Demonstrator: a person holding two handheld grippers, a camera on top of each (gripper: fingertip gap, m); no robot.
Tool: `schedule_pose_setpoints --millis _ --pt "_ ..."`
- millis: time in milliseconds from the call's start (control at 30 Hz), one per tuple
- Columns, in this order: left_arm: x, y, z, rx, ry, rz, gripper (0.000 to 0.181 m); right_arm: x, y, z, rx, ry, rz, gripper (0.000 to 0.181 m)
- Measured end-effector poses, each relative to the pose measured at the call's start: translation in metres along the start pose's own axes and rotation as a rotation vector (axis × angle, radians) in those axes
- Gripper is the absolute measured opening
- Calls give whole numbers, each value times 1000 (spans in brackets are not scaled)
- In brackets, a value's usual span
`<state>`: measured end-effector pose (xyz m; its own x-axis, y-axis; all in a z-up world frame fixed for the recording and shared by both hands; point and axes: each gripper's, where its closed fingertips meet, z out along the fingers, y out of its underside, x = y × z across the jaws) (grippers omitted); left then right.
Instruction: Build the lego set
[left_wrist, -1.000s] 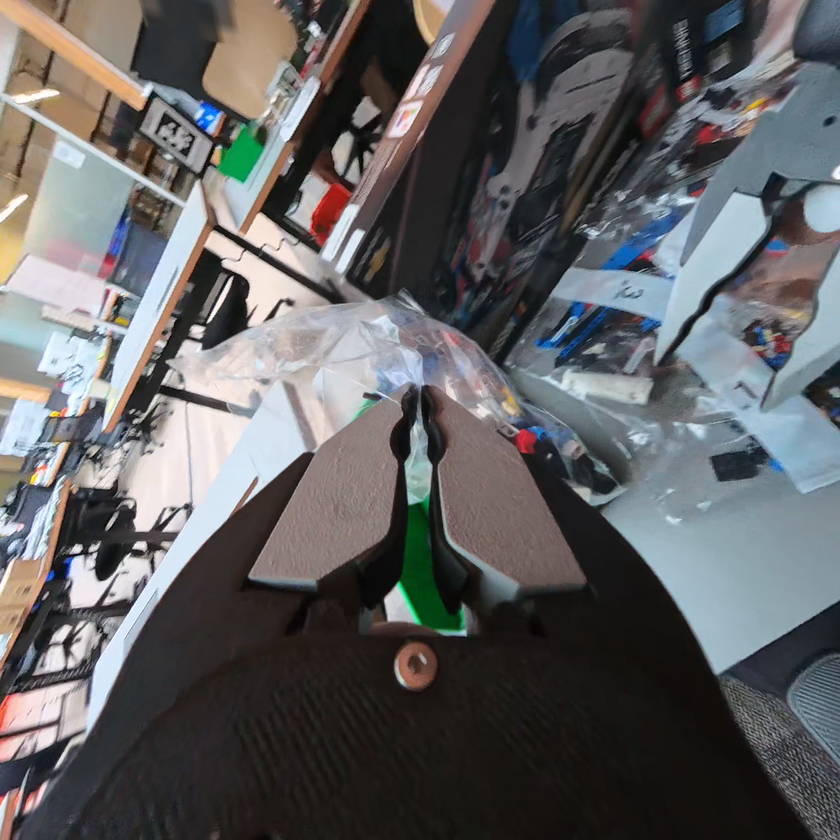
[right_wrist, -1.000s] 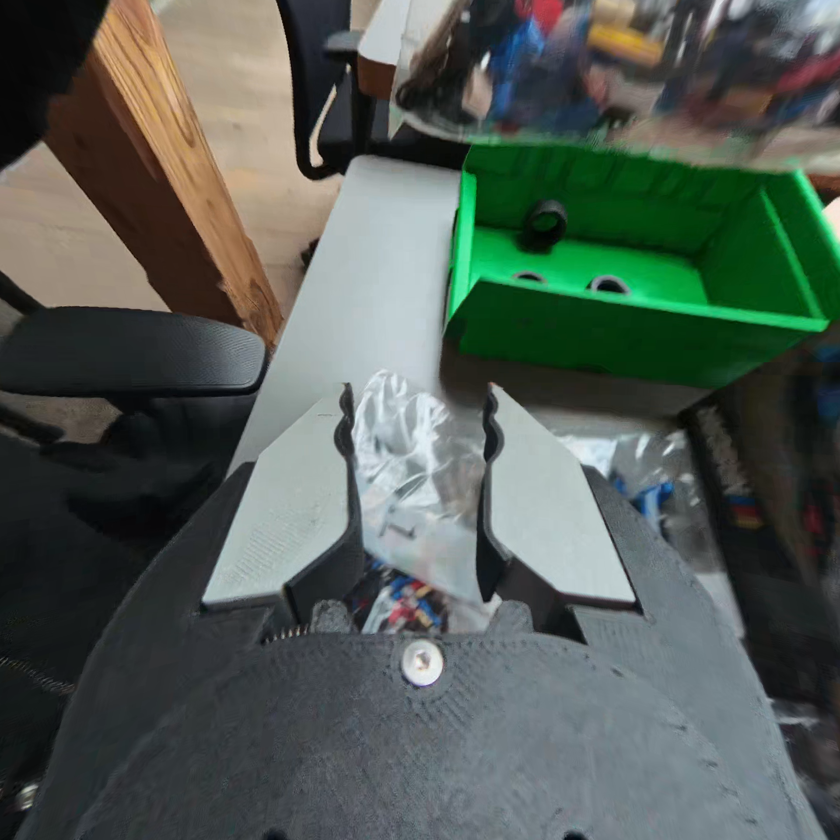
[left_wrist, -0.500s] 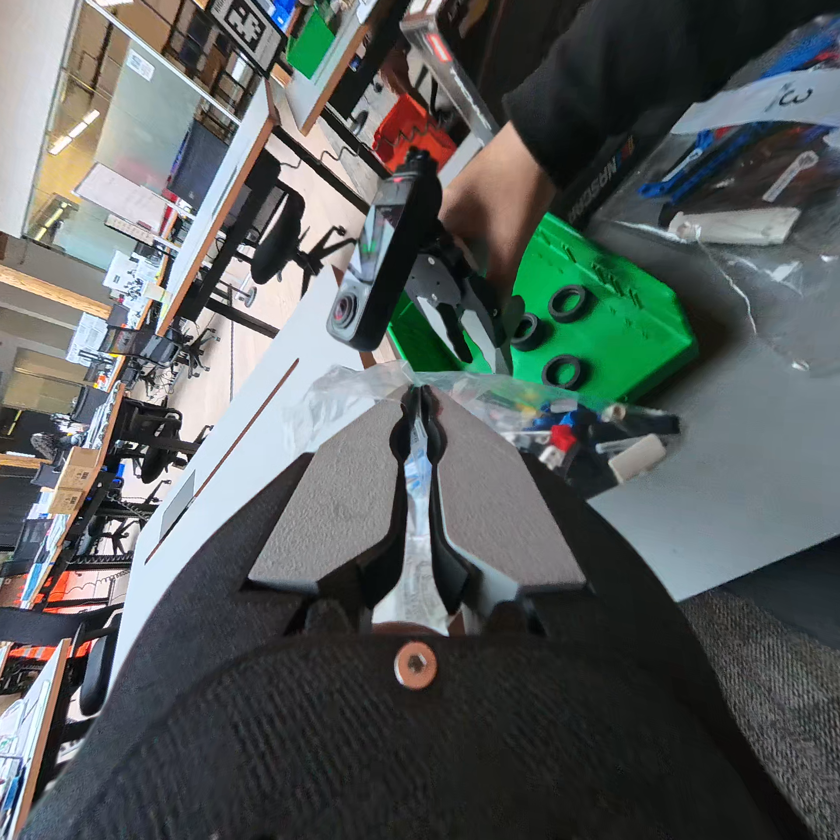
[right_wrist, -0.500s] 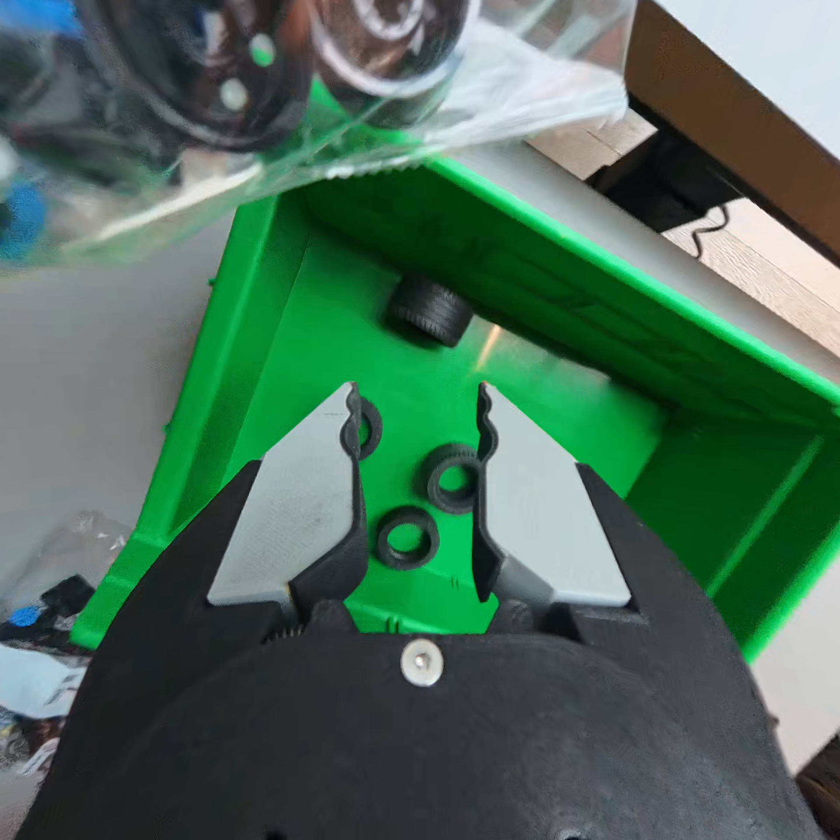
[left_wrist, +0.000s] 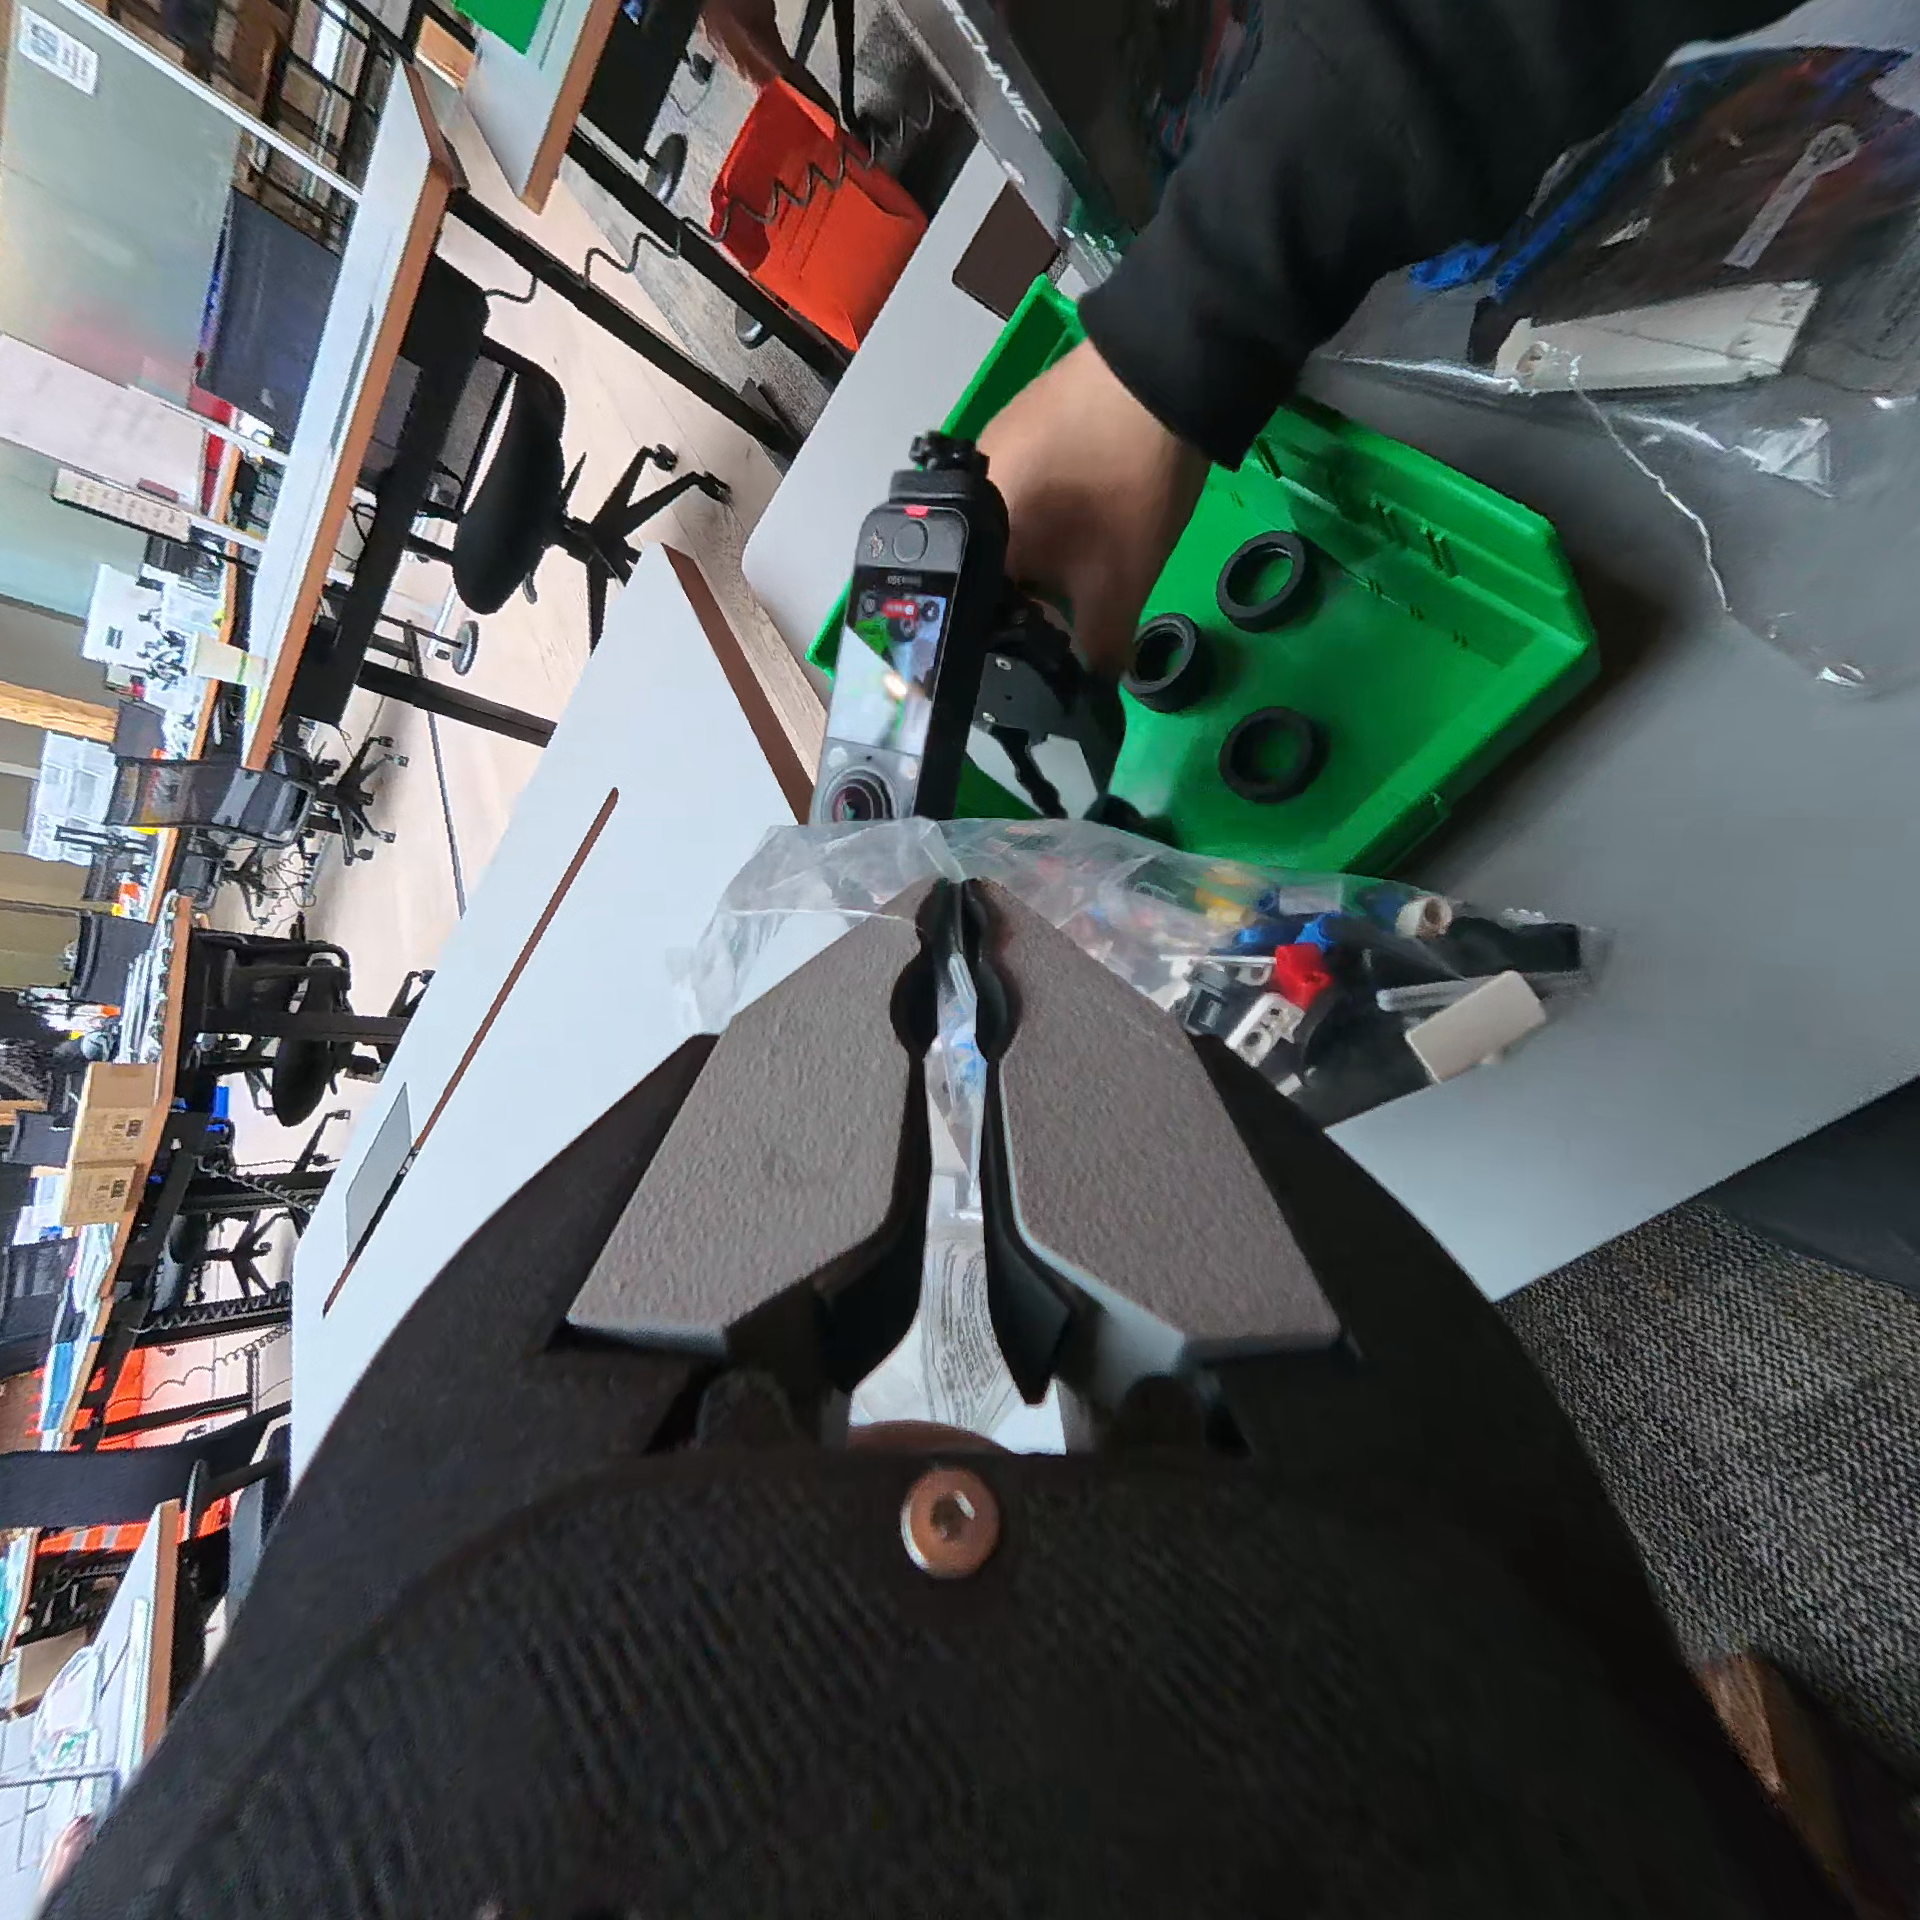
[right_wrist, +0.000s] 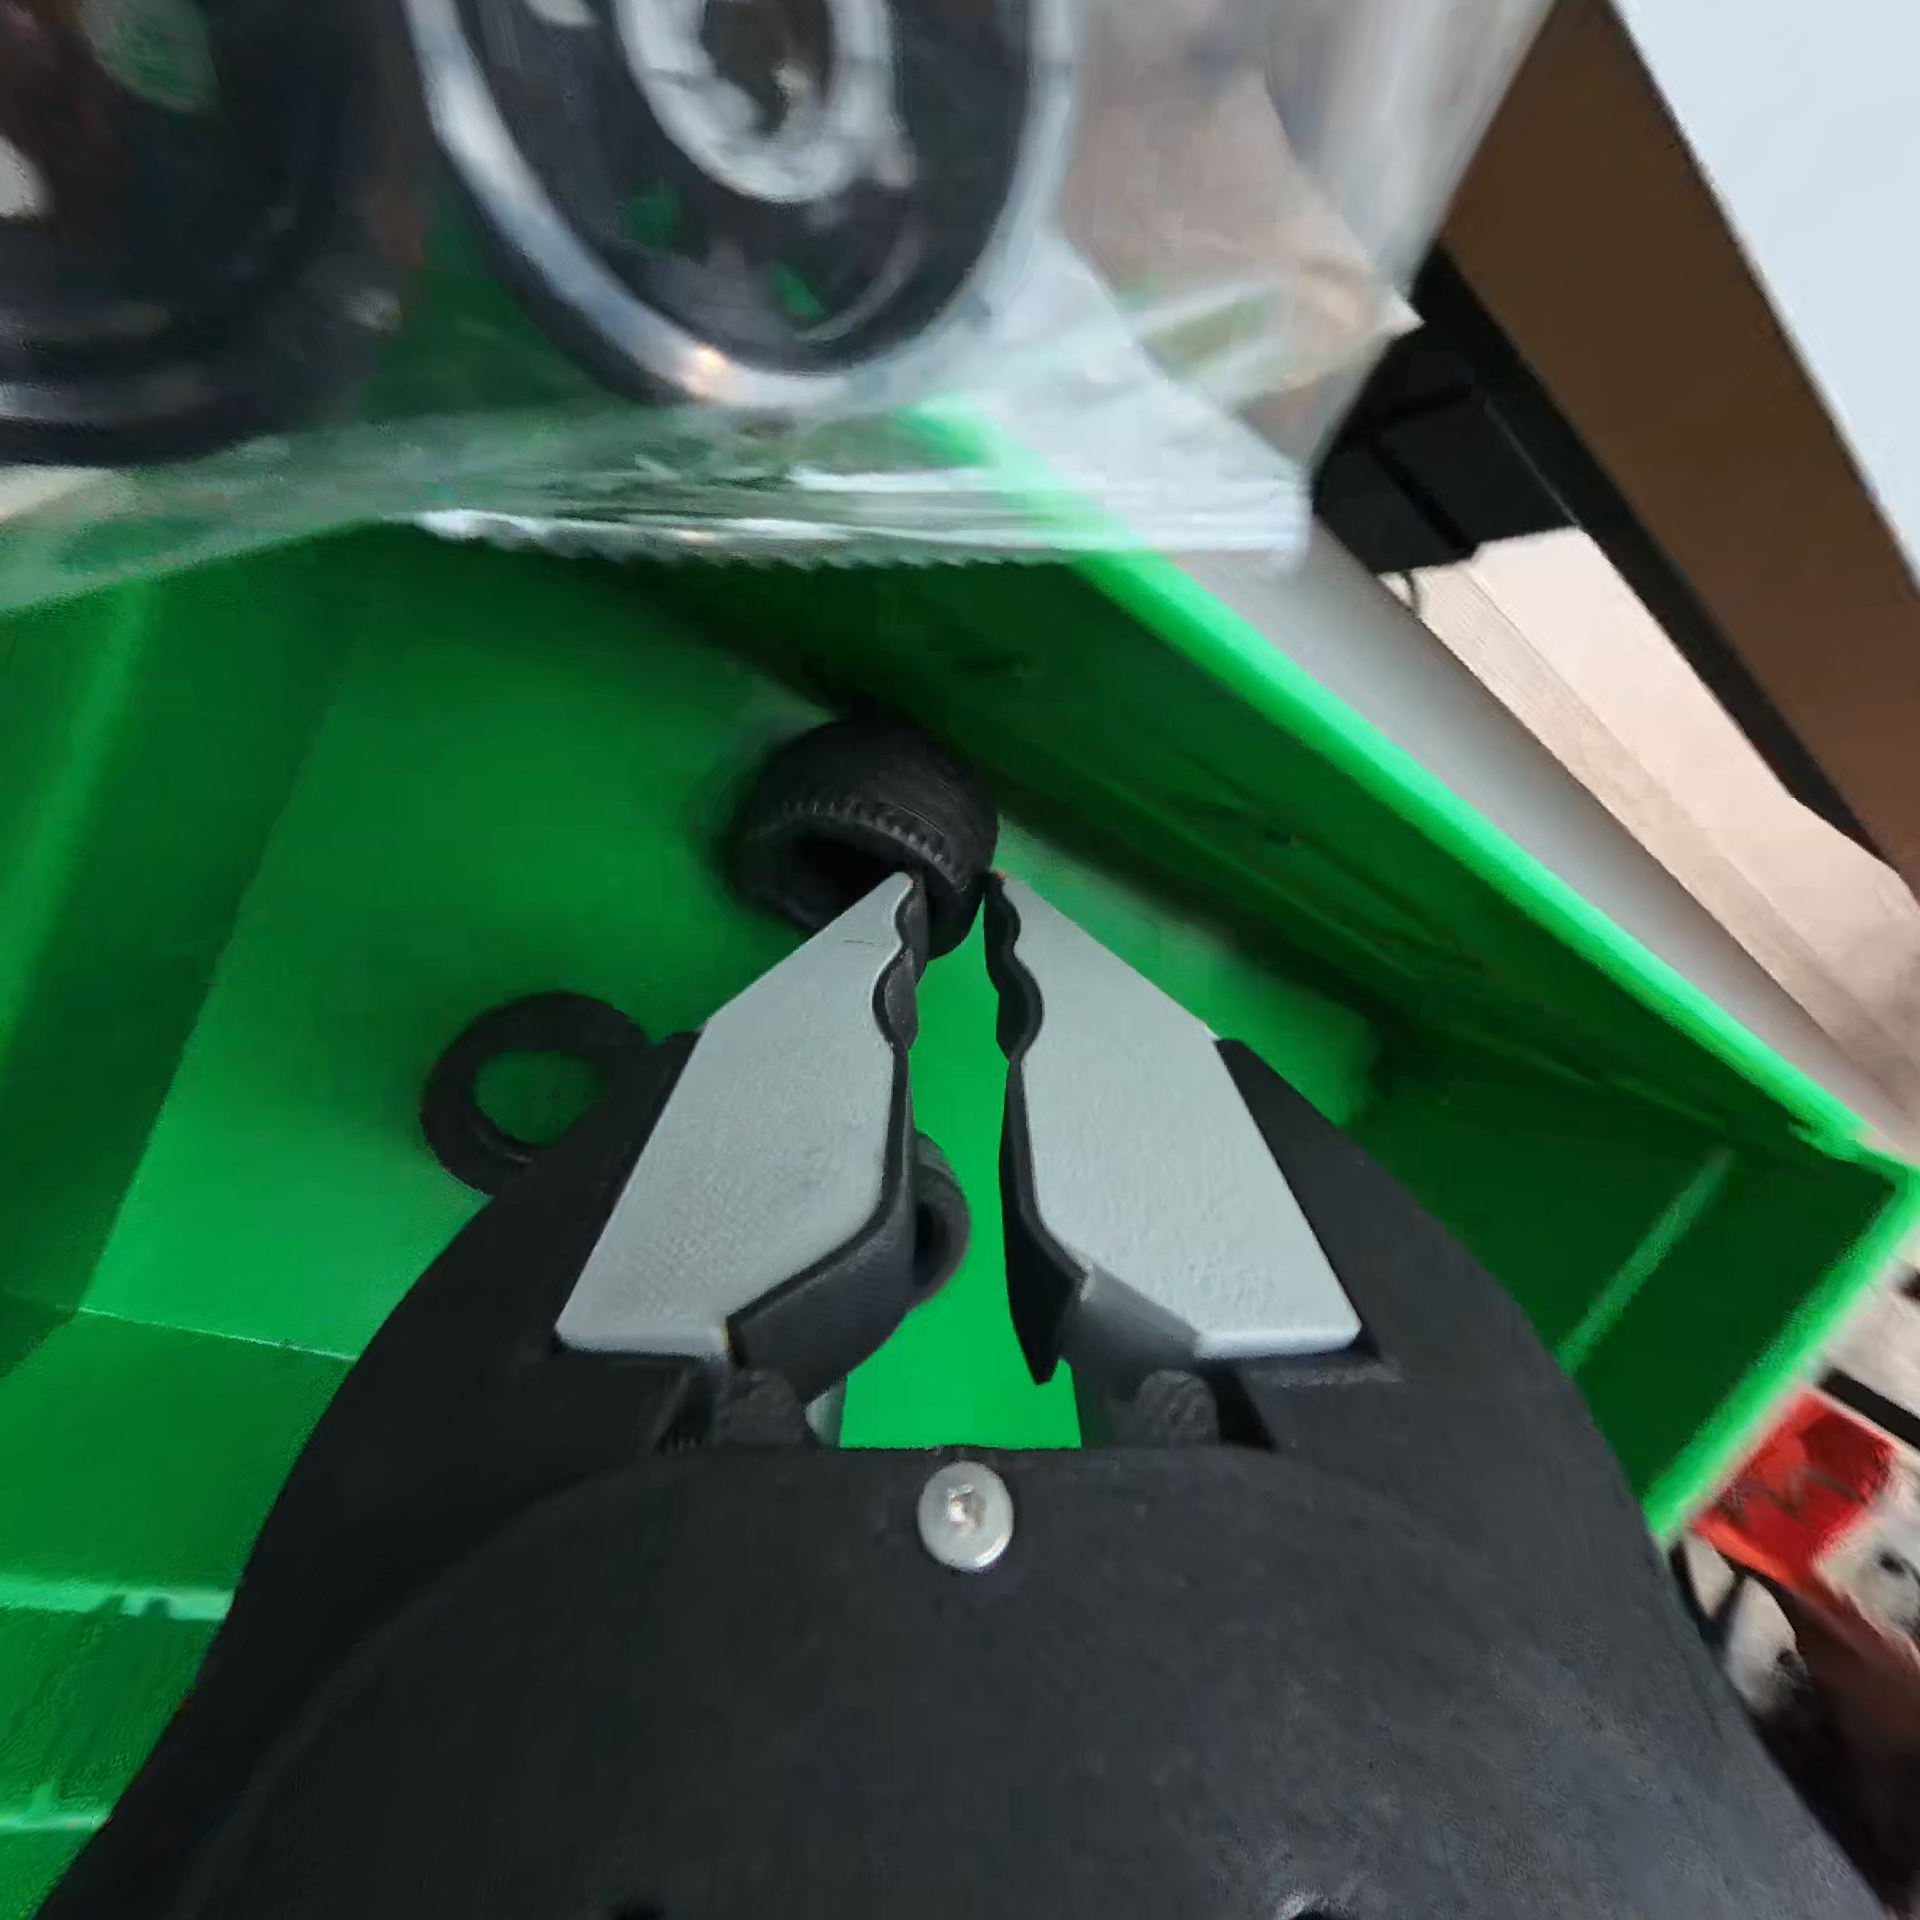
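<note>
My left gripper (left_wrist: 961, 894) is shut on the neck of a clear plastic bag (left_wrist: 1299, 966) of small mixed lego pieces that lies on the grey table (left_wrist: 1714, 883). Behind it stands a green bin (left_wrist: 1558, 592) with three black tyres lying flat (left_wrist: 1260, 580). My right gripper (right_wrist: 948, 906) is inside the green bin (right_wrist: 1455, 831), its jaws closed on the rim of a black tyre (right_wrist: 852, 800) that stands on edge against the far wall. Two more tyres (right_wrist: 520, 1091) lie flat beside and under its fingers. The right gripper also shows in the left wrist view (left_wrist: 1039, 758), held by a hand.
A clear bag holding large wheel rims (right_wrist: 779, 156) hangs over the bin's far-left side. Another bag of parts (left_wrist: 1714, 208) lies at the table's far right. The table's front edge (left_wrist: 1558, 1195) drops to carpet. Office chairs and desks stand beyond. The left gripper's tips are roughly 25 cm from the right gripper's.
My right gripper moved deeper into the bin to the upright tyre and closed from wide open onto its rim. My left gripper stayed shut on the bag and shifted slightly.
</note>
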<state>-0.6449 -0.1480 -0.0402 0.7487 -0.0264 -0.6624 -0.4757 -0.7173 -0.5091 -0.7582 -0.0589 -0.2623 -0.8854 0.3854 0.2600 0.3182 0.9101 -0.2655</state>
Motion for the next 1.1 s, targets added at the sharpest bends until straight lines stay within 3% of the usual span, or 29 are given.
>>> schedule_pose_setpoints --millis 100,167,200,233,267,300,367,433,500,600,667,767,833,1000,1100 --pt "0 3 2 2 1 -3 0 46 26 -23 -69 156 76 6" --pt "0 5 4 -2 4 -3 0 78 59 -32 -178 225 176 9" --pt "0 6 4 -3 4 -4 0 87 75 -31 -226 222 224 15" --pt "0 5 5 -4 5 -4 0 90 88 -26 -265 200 271 39" --pt "0 4 6 -1 5 -4 0 90 97 -23 -300 183 305 52" --pt "0 3 6 4 4 -2 0 87 103 -21 -318 170 321 48" --pt "0 2 8 4 3 3 0 82 101 -23 -291 183 323 38" --pt "-1 2 9 2 3 6 0 71 97 -27 -270 168 325 40" --pt "-1 2 10 3 4 5 0 36 74 -31 -159 20 318 40" --pt "-2 3 10 5 3 0 0 -45 39 -40 -41 -350 222 48" --pt "-2 2 10 7 4 -5 0 -66 38 -34 -79 -365 103 53" --pt "0 2 13 -3 12 -2 0 -68 44 -14 -191 -325 32 48" --pt "1 4 14 -25 7 15 0 -63 40 -9 -203 -325 51 3" --pt "0 7 14 -35 8 21 0 -57 36 -12 -182 -367 125 3" --pt "-4 10 11 -27 8 6 0 -16 37 -20 -122 -250 256 4"
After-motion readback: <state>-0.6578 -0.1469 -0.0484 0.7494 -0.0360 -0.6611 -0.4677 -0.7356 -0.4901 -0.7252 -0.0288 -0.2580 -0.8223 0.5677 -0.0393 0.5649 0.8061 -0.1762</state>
